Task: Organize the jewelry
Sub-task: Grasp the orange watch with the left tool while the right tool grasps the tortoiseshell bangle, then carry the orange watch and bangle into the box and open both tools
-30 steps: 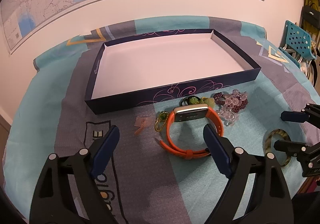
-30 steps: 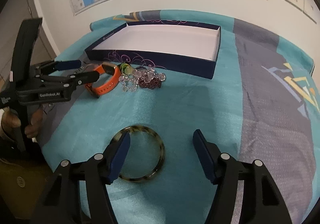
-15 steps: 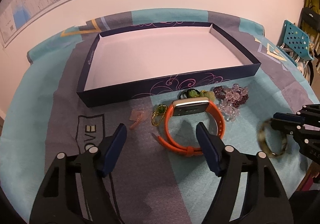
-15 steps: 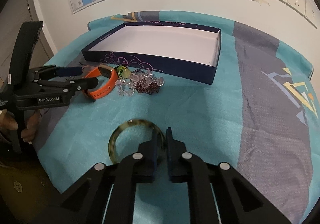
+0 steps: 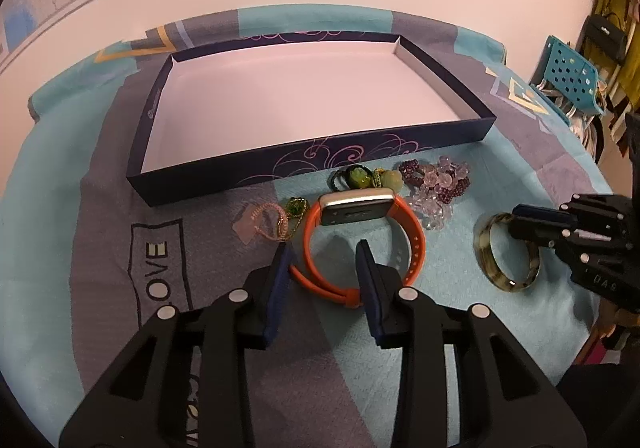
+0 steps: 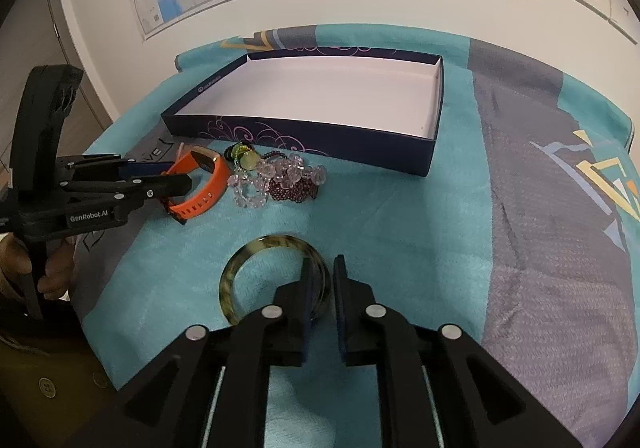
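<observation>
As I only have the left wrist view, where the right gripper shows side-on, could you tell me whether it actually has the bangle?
Observer: Yes. The right wrist view shows the right gripper with one finger inside the tortoiseshell bangle and one outside, pinching its rim. Its jaws have just been closing, then eased slightly.
Operator: Thank you. How does my left gripper look from there?
Observer: From the side, the left gripper has its fingertips down level with the orange smartwatch. Its jaws have just been closing with the strap between them, which does not look pinched yet.
</observation>
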### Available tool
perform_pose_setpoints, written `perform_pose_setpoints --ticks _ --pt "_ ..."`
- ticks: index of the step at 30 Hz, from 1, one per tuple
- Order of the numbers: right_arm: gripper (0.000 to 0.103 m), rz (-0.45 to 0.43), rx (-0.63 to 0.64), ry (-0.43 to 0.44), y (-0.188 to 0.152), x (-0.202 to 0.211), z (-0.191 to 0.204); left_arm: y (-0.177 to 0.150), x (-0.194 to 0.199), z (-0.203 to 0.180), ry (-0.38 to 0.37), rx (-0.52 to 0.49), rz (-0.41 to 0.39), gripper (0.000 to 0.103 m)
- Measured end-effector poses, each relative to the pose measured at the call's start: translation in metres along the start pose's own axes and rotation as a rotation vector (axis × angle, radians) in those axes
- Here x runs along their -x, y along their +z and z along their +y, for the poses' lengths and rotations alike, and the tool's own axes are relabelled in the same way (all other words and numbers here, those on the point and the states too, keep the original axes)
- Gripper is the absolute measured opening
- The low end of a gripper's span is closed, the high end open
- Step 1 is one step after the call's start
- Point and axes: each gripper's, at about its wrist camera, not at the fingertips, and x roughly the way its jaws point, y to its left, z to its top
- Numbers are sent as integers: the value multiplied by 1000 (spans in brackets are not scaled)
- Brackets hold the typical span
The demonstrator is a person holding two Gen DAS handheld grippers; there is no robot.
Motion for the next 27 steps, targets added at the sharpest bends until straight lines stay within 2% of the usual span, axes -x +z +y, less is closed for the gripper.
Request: perform_pose_setpoints --ticks 5,7,8,11,18,27 --pt "17 4 37 -19 -2 -1 5 5 -5 1 17 -13 6 35" --pt "17 4 55 -31 -2 -2 7 6 -7 -1 27 -21 8 23" --pt "17 2 57 -33 -2 -2 7 7 -7 -2 32 -25 9 21" --pt "8 -4 52 -42 -1 -3 6 8 -7 -6 52 -44 6 12" --pt "6 -18 25 -31 4 -1 -1 9 -2 -8 77 -54 -14 8" --pt "6 -64 5 -6 19 10 -8 11 12 -6 68 -62 -49 8"
